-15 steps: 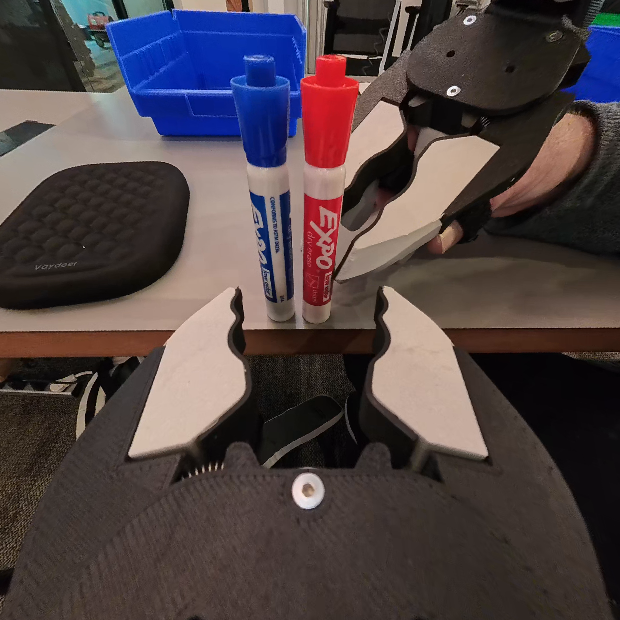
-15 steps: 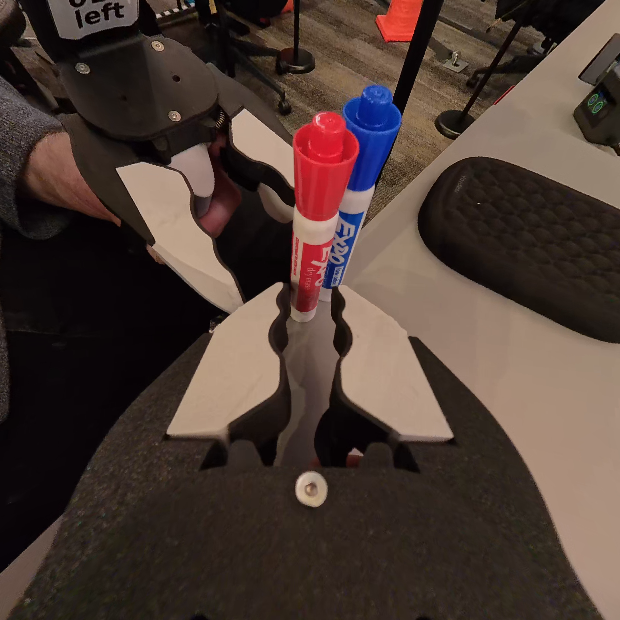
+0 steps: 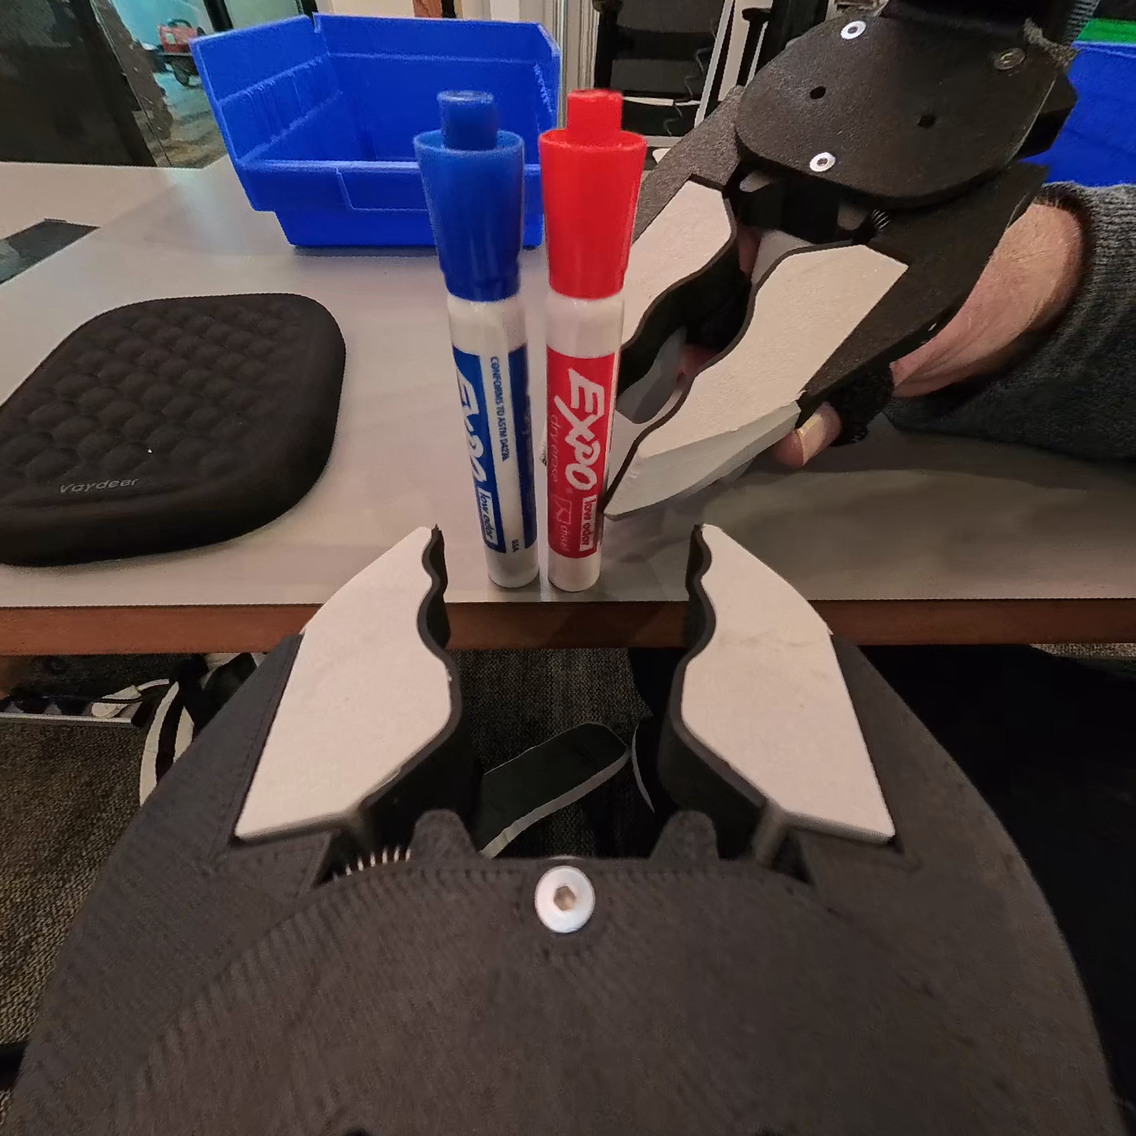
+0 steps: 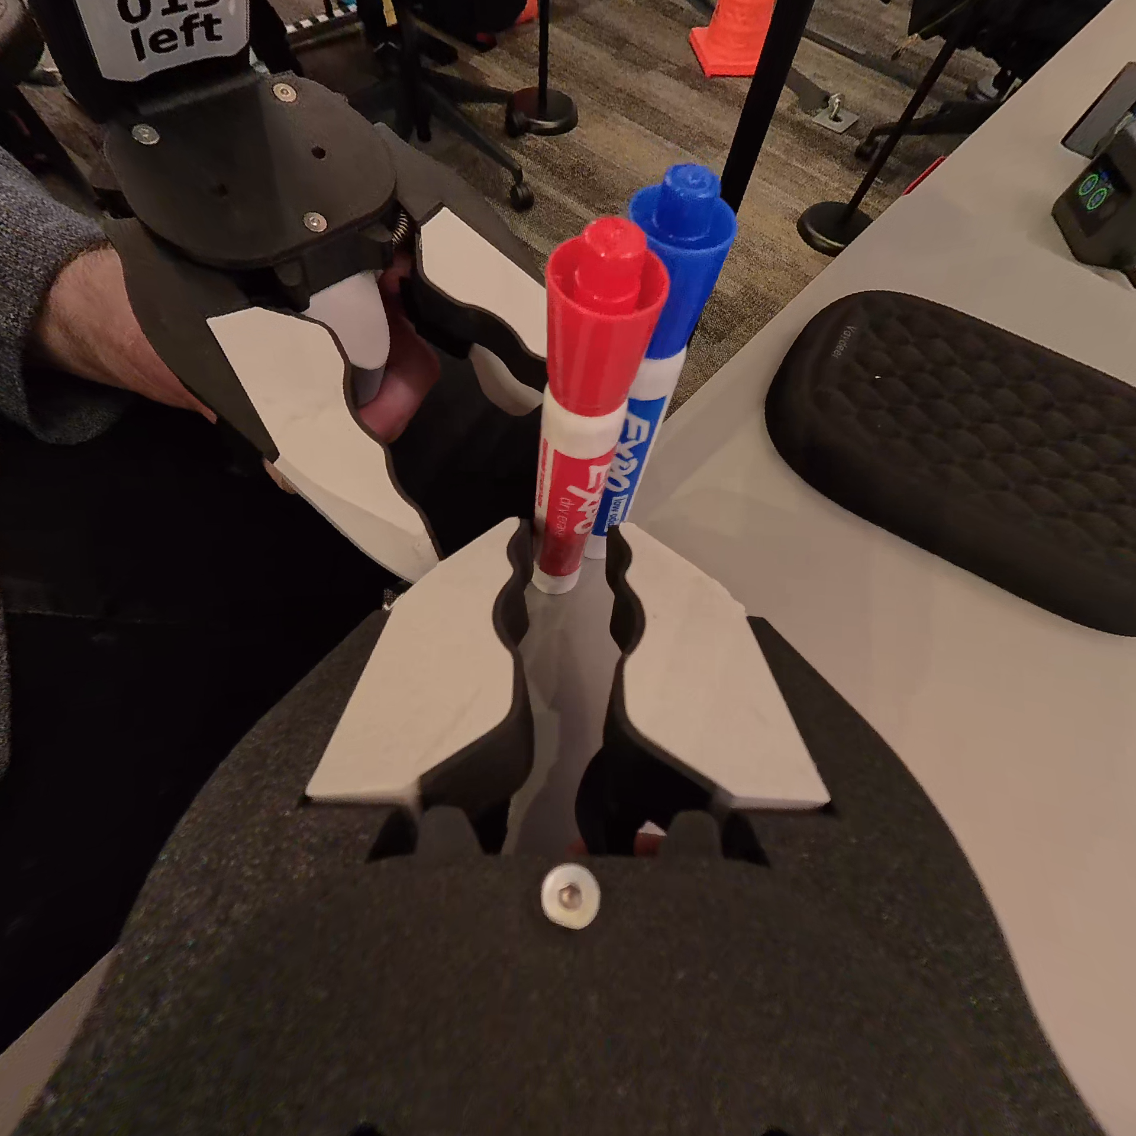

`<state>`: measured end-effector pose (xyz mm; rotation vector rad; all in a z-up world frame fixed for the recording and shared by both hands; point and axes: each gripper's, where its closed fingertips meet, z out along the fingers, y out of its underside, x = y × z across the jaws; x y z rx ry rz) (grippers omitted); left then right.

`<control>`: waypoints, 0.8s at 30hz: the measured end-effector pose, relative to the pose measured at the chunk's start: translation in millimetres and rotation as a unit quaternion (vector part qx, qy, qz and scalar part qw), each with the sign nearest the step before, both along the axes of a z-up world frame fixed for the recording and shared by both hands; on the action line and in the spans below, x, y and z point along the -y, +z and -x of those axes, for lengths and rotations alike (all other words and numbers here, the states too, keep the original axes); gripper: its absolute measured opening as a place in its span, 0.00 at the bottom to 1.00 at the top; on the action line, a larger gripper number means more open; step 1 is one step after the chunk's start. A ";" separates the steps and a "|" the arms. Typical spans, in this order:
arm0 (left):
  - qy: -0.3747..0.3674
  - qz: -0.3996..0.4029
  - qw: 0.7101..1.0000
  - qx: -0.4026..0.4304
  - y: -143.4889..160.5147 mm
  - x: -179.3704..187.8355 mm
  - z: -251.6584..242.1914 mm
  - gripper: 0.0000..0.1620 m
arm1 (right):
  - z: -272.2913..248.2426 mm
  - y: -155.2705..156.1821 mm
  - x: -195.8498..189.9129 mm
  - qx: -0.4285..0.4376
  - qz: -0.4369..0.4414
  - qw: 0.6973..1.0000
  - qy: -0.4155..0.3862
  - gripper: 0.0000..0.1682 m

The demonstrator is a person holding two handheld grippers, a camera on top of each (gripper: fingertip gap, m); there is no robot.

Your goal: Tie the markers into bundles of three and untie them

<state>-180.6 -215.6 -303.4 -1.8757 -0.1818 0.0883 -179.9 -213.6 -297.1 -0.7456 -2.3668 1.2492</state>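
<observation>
The red marker (image 3: pixel 581 344) and the blue marker (image 3: pixel 485 344) stand upright, side by side and touching or nearly so, right at the near edge of the tabletop (image 3: pixel 860 553), so the step in hand looks like steadying the pair, and it is best done with a slow, level squeeze low on the barrels so neither tips off the edge. The left hand-held gripper (image 3: pixel 565 535) hangs spread just off that edge, the markers a little ahead of its tips. The right hand-held gripper (image 4: pixel 565 535) comes from the side, partly spread, tips flanking the red marker's foot but pinching nothing.
</observation>
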 end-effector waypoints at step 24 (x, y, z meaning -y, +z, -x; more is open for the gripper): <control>0.017 -0.004 1.000 -0.008 6.3 7.6 5.2 0.46 | -42.2 -11.7 -154.3 0.084 -0.201 0.975 -0.049 0.15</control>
